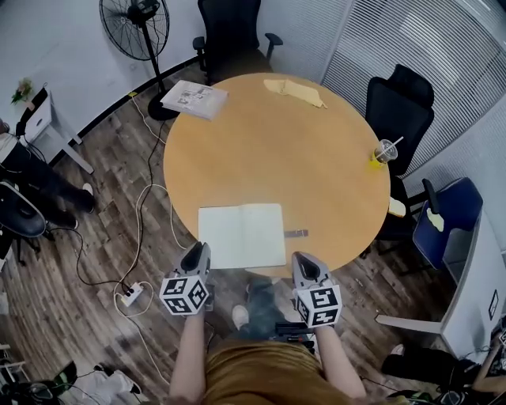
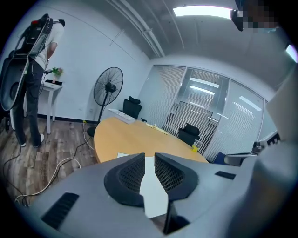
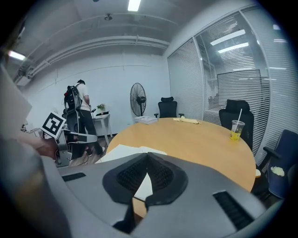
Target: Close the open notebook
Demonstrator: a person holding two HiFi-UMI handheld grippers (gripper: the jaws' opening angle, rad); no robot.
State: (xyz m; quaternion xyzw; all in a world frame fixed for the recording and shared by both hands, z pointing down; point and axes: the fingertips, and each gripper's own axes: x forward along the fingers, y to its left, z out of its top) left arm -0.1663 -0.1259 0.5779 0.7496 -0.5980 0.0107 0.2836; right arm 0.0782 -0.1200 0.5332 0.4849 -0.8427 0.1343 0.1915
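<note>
1. The open notebook (image 1: pixel 241 235) lies flat at the desk's (image 1: pixel 277 150) near edge.
2. Just off that edge, the left tongs (image 1: pixel 198 250), slightly parted and empty, and the right tongs (image 1: pixel 303 260), pressed together, seem to be lining up to flip a cover.

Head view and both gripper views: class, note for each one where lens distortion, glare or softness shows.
Head view: even light on the table, and the open notebook is washed out to plain white. Left gripper view: strong fisheye with dark corners, and the ceiling light is blown out. Right gripper view: the same fisheye bows the window blinds, and the near foreground is soft.
</note>
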